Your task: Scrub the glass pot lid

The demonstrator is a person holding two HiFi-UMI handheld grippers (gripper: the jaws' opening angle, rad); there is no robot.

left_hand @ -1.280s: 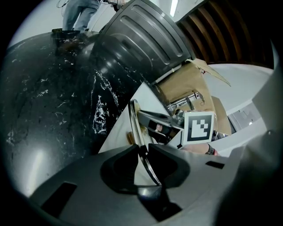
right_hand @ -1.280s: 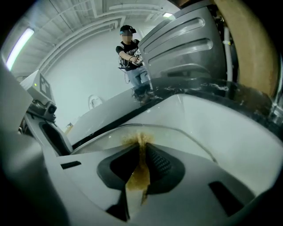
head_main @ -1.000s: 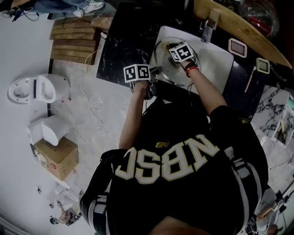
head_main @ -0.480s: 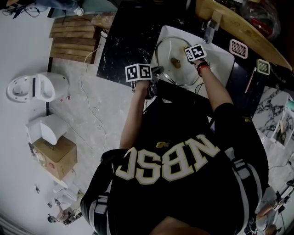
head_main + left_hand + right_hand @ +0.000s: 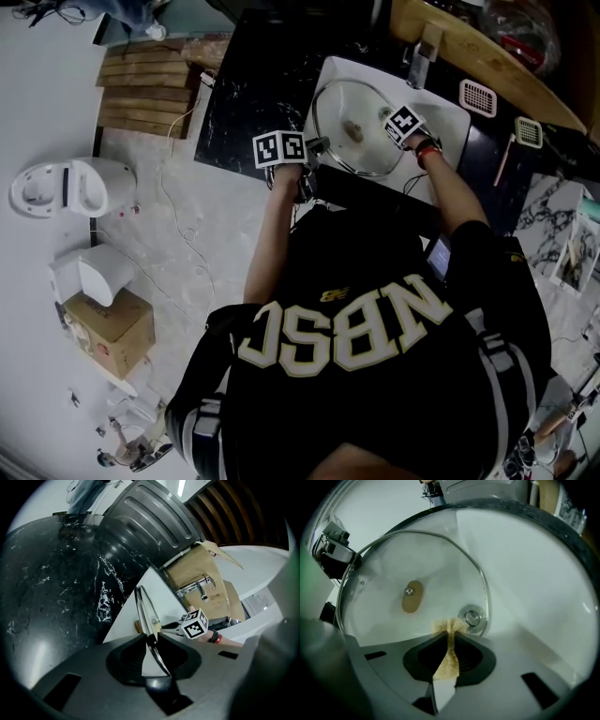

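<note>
Over the white sink (image 5: 456, 111), left tongs (image 5: 151, 645) clamp the glass lid (image 5: 347, 108) by its rim, right tongs (image 5: 450, 641) grip a pad (image 5: 449, 626) against it: mid-scrub, sweeping strokes likely next.

One glass pot lid (image 5: 349, 111) is showing over one white sink (image 5: 452, 120); one faucet (image 5: 419, 49) is standing behind it; two grippers are showing, the left gripper (image 5: 151, 641) and the right gripper (image 5: 449, 637), each carrying one marker cube; one brown scouring pad (image 5: 448, 658) is sitting between the right gripper's jaws; two white slotted pieces (image 5: 477, 97) (image 5: 529, 131) are lying beside the sink; one wooden slatted board (image 5: 145, 89), one cardboard box (image 5: 111, 330) and two white appliances (image 5: 75, 186) (image 5: 92, 275) are sitting on the floor.
</note>
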